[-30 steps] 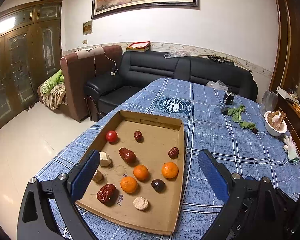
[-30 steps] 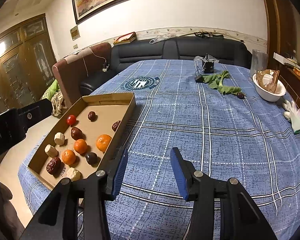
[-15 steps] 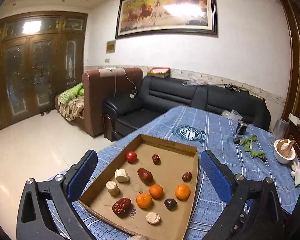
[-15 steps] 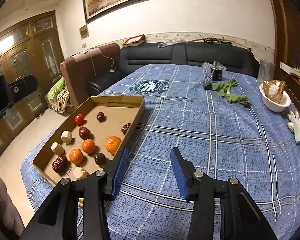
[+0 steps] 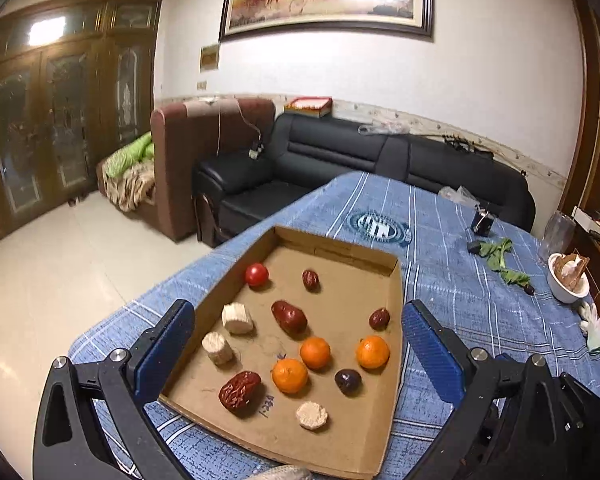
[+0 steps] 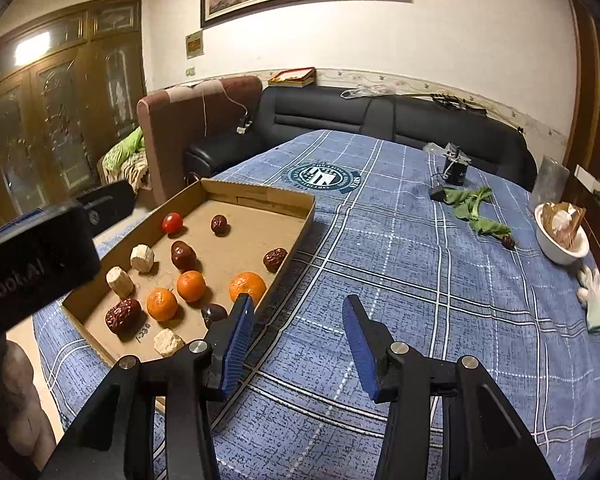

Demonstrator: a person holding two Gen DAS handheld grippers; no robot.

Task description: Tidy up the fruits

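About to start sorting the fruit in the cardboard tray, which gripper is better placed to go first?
Probably left: the left gripper is open and frames the cardboard tray; the right gripper points at bare tablecloth beside it.

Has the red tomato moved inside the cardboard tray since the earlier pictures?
No. The tomato still lies in the far-left corner of the tray.

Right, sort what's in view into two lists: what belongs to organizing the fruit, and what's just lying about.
Belongs to the job:
cardboard tray
cherry tomato
three oranges
red dates
dark plum
pale chunks
left gripper and right gripper, both open and empty

Lying about:
white bowl
green leaves
white glove
black sofa
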